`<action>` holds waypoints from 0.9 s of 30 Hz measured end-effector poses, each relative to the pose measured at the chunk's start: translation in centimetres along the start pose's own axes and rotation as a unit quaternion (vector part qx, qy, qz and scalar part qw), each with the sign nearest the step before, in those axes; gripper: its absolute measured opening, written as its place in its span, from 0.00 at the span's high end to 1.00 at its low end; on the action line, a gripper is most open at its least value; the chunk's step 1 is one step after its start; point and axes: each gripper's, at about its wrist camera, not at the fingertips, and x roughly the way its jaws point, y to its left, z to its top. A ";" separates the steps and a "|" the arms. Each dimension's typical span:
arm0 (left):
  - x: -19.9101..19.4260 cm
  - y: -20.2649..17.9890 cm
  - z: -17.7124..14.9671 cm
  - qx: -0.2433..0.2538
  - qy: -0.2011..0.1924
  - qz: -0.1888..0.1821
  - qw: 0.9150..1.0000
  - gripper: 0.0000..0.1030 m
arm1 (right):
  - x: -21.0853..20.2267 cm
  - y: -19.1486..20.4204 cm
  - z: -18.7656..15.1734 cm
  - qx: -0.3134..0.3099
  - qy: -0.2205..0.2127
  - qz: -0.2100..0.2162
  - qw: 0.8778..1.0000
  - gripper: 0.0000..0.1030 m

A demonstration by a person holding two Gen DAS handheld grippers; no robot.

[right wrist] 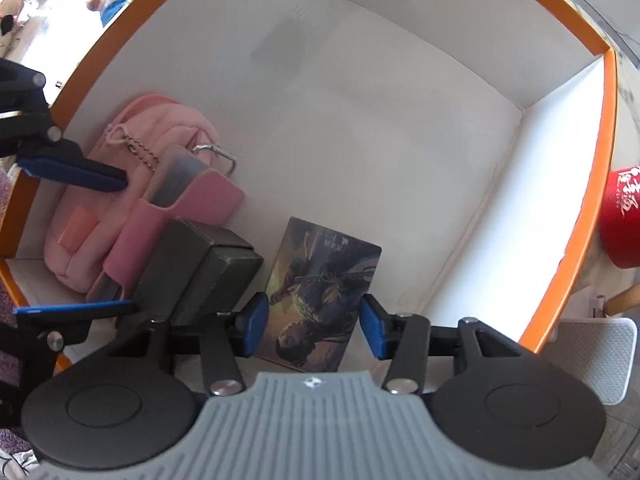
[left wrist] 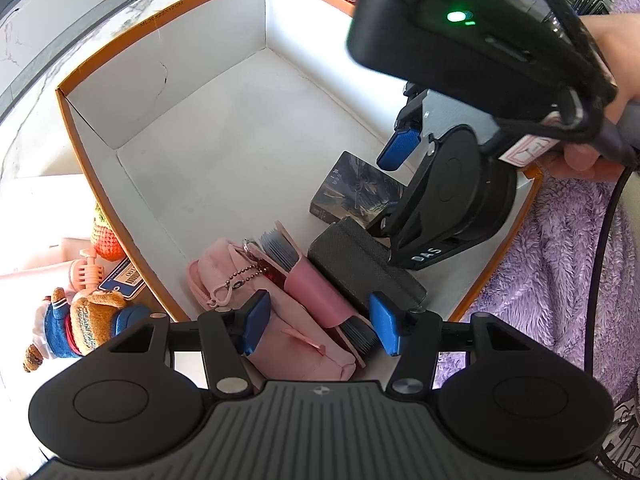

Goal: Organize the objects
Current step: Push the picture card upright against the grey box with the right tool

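"ML 30X22X12CM" on the box rim (left wrist: 160, 14); "DAS" on the right claw (left wrist: 400, 148).

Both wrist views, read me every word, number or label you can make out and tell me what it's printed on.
"ML 30X22X12CM", on the outside of the box near its orange rim.
"DAS", upside down on the right gripper.
"100" beside a barcode, on the blue card outside the box.
White Chinese characters on the red container: not legible to me.
Small characters on the picture card: too small.
Lettering on the teddy bear: blurred.
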 end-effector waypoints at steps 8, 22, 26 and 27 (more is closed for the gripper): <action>0.2 0.1 0.1 0.002 -0.006 0.001 1.000 0.40 | 0.1 -0.8 0.6 0.043 0.019 0.028 0.998 0.43; 0.4 0.2 0.0 0.005 -0.009 0.000 1.000 0.43 | -2.3 1.5 -1.7 -0.053 0.057 0.027 0.997 0.81; 0.4 0.1 -0.2 0.005 -0.009 0.000 1.000 0.43 | -2.1 3.4 -2.1 -0.149 0.058 -0.032 0.987 0.82; 0.5 0.1 -0.2 0.005 -0.009 0.000 1.000 0.43 | -1.8 3.6 -2.2 -0.164 0.059 -0.043 0.984 0.83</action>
